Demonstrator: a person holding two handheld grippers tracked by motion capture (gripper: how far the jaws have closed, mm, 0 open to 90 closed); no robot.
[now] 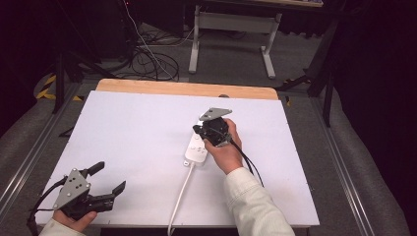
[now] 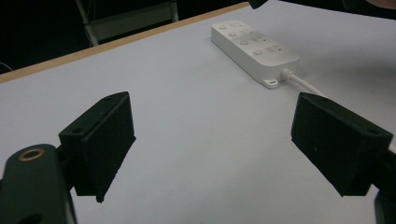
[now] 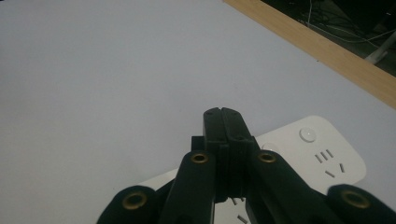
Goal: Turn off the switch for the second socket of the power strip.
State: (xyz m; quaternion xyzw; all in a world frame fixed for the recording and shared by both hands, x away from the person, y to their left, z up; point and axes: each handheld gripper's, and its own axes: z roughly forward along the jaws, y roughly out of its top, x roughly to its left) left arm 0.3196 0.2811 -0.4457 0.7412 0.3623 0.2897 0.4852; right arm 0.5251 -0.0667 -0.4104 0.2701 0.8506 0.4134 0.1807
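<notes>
left gripper (image 1: 109, 178): black body, grey three-cornered plate with small dark holes, blocky black pads (image 2: 107, 140), brass-ringed screw hole | right gripper (image 3: 226, 116): black, grey plate on top, brass eyelets along its arms, black cable trailing | sleeves (image 1: 255, 204): pale cream, buttoned-shirt type cuffs

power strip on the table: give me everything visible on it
The power strip is a long white block, plastic by its look, lying flat on the white table right of centre. Its top carries a row of round buttons beside slotted sockets. A small tab sticks out at its near end, where a white cable leaves and runs to the table's near edge. The right tongs, jaws shut with nothing between them, sit over its far part; contact cannot be told.
</notes>
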